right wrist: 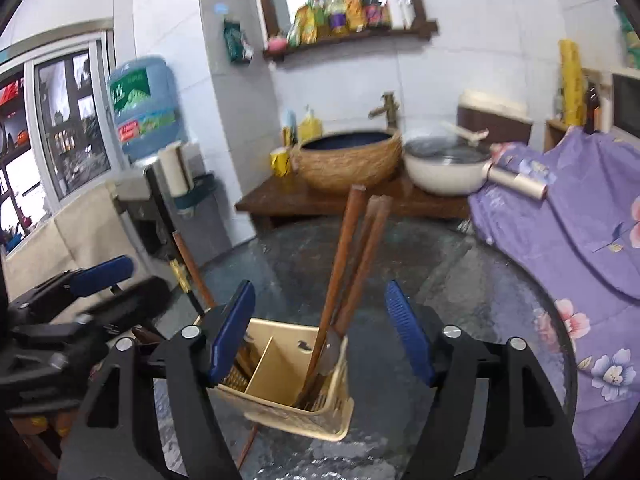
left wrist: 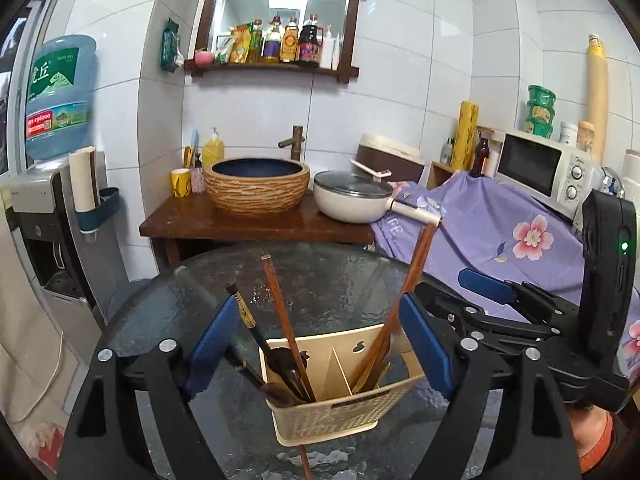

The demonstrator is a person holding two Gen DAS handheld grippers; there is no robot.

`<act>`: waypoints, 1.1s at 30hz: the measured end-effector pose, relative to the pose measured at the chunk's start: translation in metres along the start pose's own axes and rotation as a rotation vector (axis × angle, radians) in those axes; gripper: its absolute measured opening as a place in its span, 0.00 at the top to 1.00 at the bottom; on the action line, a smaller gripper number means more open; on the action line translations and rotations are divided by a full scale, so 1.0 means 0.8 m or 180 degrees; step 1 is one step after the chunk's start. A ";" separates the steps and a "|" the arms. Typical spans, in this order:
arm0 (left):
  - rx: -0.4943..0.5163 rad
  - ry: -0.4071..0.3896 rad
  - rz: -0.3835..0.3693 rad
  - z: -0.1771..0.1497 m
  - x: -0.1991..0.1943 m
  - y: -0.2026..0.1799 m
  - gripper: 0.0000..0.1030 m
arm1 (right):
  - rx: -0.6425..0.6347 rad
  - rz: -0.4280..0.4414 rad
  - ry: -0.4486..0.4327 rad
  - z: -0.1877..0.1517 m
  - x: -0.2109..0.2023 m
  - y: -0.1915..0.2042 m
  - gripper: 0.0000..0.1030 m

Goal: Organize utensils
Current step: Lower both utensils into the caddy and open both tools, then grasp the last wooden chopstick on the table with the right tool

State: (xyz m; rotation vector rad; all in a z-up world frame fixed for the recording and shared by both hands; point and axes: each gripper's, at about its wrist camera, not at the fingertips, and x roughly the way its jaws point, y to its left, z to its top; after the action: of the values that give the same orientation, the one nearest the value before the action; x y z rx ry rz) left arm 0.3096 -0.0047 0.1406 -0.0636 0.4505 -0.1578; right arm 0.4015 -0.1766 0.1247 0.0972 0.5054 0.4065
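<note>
While my left gripper [left wrist: 320, 344] and right gripper [right wrist: 322, 334] hang spread, gripping nothing, the beige utensil caddy [left wrist: 340, 408] sits on the glass table [left wrist: 320, 280], chopsticks [left wrist: 286, 320] inside; their lower ends are hidden.

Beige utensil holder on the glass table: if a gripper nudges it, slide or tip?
The holder looks like thin perforated plastic, so probably light. Long chopsticks lean well above its rim, making it top-heavy and apt to tip. The glass table looks smooth, so it may slide first.
</note>
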 end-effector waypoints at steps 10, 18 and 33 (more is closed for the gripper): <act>-0.0237 -0.0279 0.0265 -0.070 -0.079 0.036 0.06 | -0.0388 -0.0182 -0.0344 -0.053 -0.073 0.041 0.23; -0.0598 0.0446 0.0902 -0.174 -0.042 0.101 0.06 | -0.0418 0.0064 0.0373 -0.161 -0.038 0.075 0.23; -0.0524 0.0846 0.1308 -0.242 -0.030 0.142 0.06 | -0.0184 0.0002 0.1465 -0.242 0.089 0.124 0.66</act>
State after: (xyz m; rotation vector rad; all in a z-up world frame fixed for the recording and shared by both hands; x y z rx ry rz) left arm 0.2193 0.1062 -0.0338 -0.1106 0.7310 0.2787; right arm 0.3285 -0.0590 -0.0576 -0.0548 0.9460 0.4453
